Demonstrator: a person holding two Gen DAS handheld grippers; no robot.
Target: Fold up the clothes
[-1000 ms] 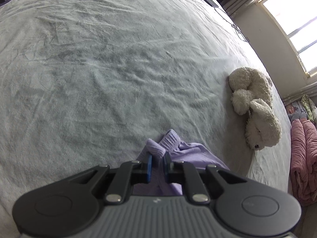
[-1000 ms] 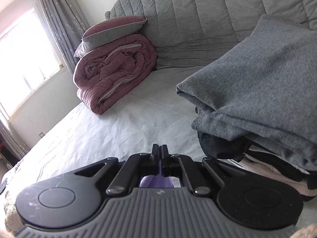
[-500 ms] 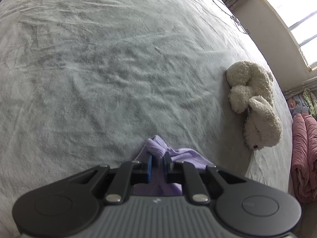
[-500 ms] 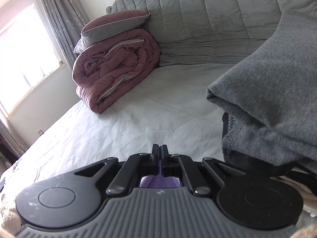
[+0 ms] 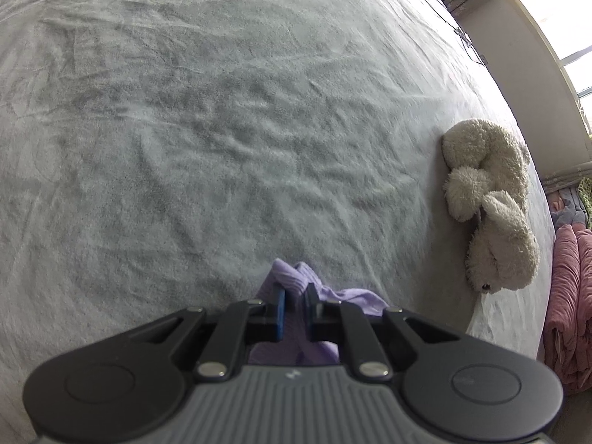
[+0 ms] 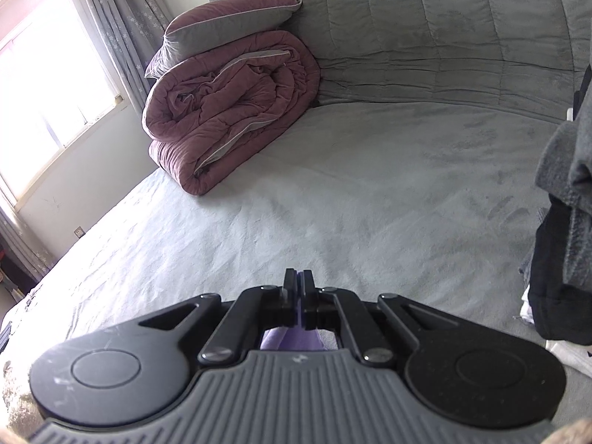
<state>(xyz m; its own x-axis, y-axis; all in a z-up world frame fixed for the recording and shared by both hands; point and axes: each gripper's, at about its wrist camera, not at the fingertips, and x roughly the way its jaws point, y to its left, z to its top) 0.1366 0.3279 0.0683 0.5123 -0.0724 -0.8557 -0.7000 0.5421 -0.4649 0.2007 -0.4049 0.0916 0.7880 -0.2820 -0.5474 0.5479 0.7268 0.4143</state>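
Your left claw [image 5: 295, 305] pinches a ribbed fold of the lilac top [image 5: 347, 296], which bunches over the grey bed [image 5: 222, 129] near a plush toy [image 5: 488, 203]. Your right claw [image 6: 299, 298] is clamped on the same top [image 6: 286, 338], with a grey clothes pile [image 6: 562, 203] at the right.

Two handheld grippers, each seen from its own wrist camera, both pointing forward and slightly down. The left gripper [image 5: 295, 301] has its two fingers drawn close with a narrow gap, pinching a bunch of lilac fabric [image 5: 292, 281] between the pads; one pad is blue. The right gripper [image 6: 298, 288] has its fingers pressed almost together, a thin strip of the same lilac fabric caught between them. No hand is visible.
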